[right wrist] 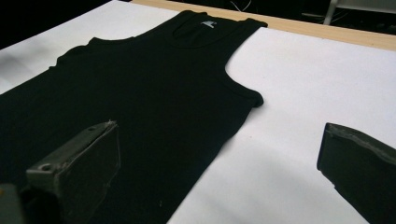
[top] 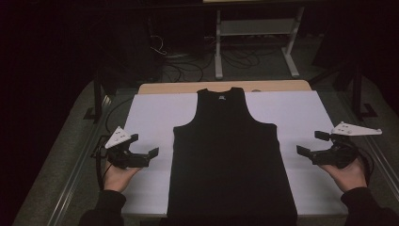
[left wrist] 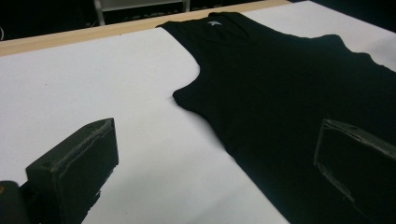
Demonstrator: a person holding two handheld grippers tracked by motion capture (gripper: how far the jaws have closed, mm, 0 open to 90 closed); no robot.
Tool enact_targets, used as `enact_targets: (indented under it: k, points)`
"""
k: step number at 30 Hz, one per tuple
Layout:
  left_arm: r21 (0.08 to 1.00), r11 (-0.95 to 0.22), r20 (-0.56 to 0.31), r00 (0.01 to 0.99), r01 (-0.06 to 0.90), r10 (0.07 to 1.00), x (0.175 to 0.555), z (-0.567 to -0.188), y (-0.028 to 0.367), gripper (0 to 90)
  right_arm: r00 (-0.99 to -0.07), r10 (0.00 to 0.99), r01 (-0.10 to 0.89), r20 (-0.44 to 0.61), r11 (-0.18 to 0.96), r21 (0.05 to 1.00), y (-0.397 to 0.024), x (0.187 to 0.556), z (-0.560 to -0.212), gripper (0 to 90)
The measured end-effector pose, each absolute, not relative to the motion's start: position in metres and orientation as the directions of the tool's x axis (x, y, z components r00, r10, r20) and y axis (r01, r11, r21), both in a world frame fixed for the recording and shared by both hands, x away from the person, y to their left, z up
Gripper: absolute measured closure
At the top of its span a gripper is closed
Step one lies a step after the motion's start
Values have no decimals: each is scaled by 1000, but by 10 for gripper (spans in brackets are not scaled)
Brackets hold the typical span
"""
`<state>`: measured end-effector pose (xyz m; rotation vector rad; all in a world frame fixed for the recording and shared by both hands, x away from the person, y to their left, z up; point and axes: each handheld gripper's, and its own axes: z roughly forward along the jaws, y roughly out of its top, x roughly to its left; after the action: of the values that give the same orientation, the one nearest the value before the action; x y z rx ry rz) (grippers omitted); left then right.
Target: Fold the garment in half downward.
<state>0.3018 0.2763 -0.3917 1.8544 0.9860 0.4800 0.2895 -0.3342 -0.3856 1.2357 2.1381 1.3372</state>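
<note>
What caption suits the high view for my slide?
Black tank top lies flat on white sheet, open left gripper and right gripper flanking it.

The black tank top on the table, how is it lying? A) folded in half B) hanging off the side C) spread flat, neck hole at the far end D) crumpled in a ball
C: the black tank top lies spread flat on the white sheet, its neck hole pointing away from the person.

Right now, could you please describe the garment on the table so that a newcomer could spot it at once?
On the white sheet covering the table, midway between the left gripper and right gripper, lies a black sleeveless tank top. It is spread flat, neckline pointing away from the person, the one dark shape on the pale surface.
</note>
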Motion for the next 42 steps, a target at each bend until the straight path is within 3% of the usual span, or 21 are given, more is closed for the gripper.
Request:
enact_targets:
  k: [42]
  points:
    - [869, -255, -85, 634, 425, 769, 344, -364, 261, 0, -620, 774, 489, 128, 253, 835, -317, 329, -360, 0]
